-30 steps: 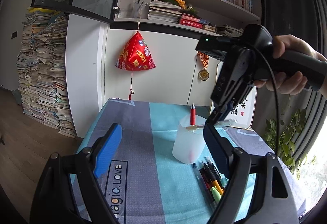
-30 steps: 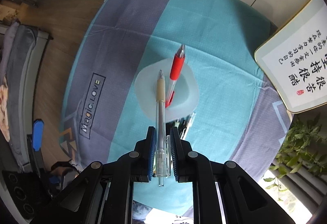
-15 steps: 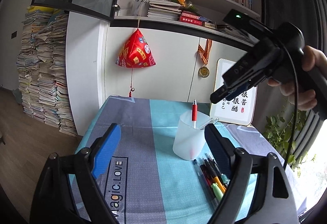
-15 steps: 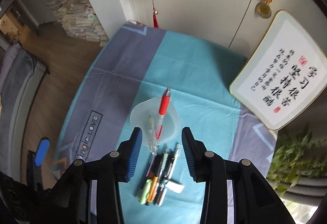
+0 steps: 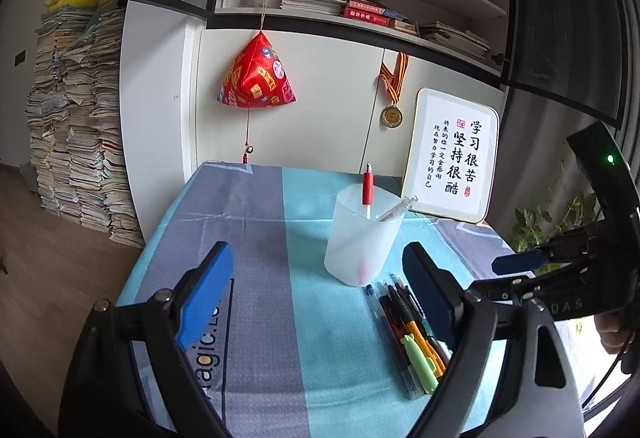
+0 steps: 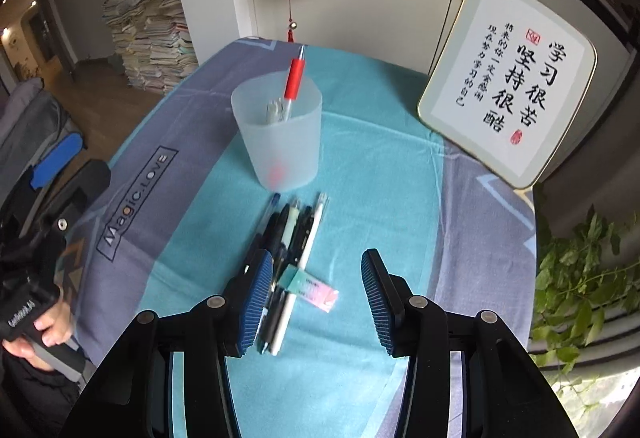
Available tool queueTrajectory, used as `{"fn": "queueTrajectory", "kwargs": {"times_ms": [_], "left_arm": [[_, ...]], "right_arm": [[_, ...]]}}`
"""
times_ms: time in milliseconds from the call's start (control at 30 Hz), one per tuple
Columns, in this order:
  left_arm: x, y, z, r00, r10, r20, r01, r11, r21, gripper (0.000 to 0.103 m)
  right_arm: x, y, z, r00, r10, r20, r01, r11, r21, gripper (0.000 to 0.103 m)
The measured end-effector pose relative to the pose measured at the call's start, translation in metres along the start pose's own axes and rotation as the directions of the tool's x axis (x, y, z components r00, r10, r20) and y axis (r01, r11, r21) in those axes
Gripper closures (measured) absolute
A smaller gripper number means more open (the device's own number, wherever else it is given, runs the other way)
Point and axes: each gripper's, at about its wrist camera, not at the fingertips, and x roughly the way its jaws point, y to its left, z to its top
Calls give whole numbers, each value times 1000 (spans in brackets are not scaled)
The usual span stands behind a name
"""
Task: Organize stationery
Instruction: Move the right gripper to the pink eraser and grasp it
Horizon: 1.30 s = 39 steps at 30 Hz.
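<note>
The frosted translucent plastic cup (image 6: 278,136) stands on my blue-grey tablecloth (image 6: 376,174) and holds two pens – a red-grip pen (image 6: 294,80) and a clear pen (image 5: 396,208). Loose pens (image 6: 288,254) lie just beside it. My right gripper (image 6: 318,298) is empty, jaws apart above them; my left gripper (image 5: 316,292) is wide, empty.

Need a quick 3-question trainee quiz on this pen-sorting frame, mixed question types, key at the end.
1. True or false: the right gripper holds a pen.
2. How many pens stand in the frosted cup? A) none B) two C) five
3. Fill in: the loose pens lie on the ______ stripe of the tablecloth.

Key: 1 false, its jaws have just been opening and are empty; 2 B, the red pen and a clear one; 3 teal.
</note>
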Motion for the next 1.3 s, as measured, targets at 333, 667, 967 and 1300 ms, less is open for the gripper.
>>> {"fn": "queueTrajectory", "kwargs": {"times_ms": [333, 667, 967, 1300], "left_arm": [[3, -13, -21, 997, -20, -68, 21, 1000, 13, 17], [9, -27, -38, 991, -55, -124, 60, 998, 35, 17], [11, -34, -46, 984, -87, -155, 90, 996, 13, 17], [10, -62, -54, 979, -111, -171, 125, 989, 77, 17]], "right_arm": [[39, -15, -35, 994, 106, 9, -106, 994, -21, 56], [66, -23, -33, 980, 200, -5, -200, 980, -22, 58], [60, -30, -51, 960, 277, 52, -278, 960, 24, 78], [22, -34, -93, 978, 167, 122, -180, 978, 106, 81]]}}
